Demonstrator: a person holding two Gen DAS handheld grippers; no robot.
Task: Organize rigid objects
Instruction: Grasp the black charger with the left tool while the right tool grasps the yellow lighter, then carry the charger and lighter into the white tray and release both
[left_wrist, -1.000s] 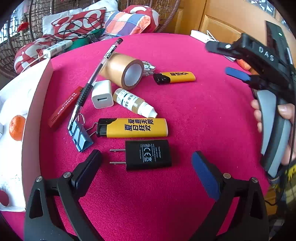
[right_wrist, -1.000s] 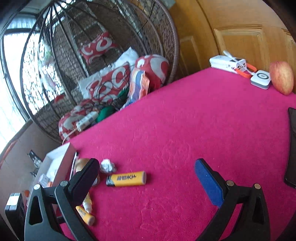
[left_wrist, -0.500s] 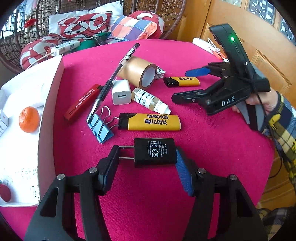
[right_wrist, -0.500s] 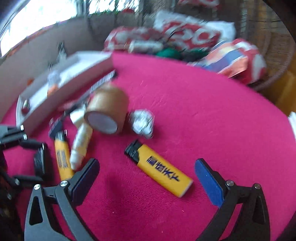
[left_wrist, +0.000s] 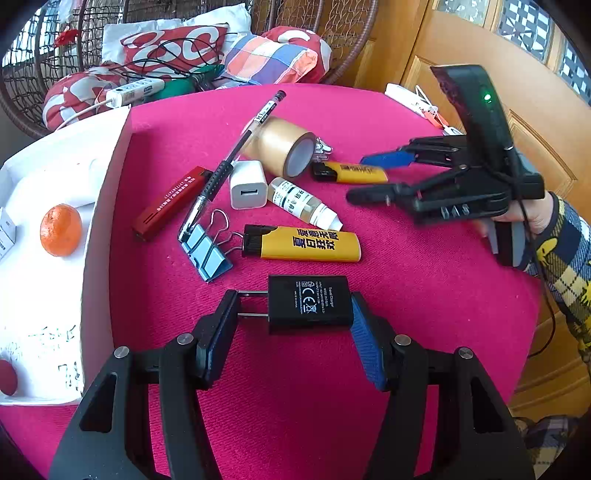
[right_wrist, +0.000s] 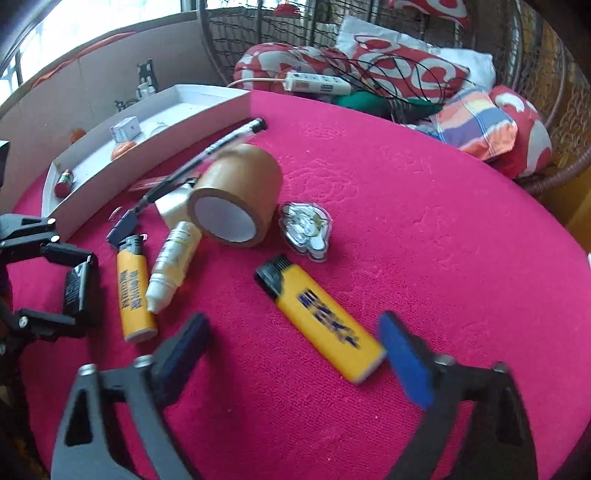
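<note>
Left fingers (left_wrist: 236, 321) clamped on black charger (left_wrist: 308, 303), prongs toward 9 o'clock. Right fingers (right_wrist: 402, 354) apart, just been closing round small yellow lighter (right_wrist: 321, 321), long axis 11 to 5 o'clock.

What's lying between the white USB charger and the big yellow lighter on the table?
In the left wrist view, a small clear dropper bottle lies on its side between the white USB charger and the big yellow lighter, on the pink cloth.
</note>
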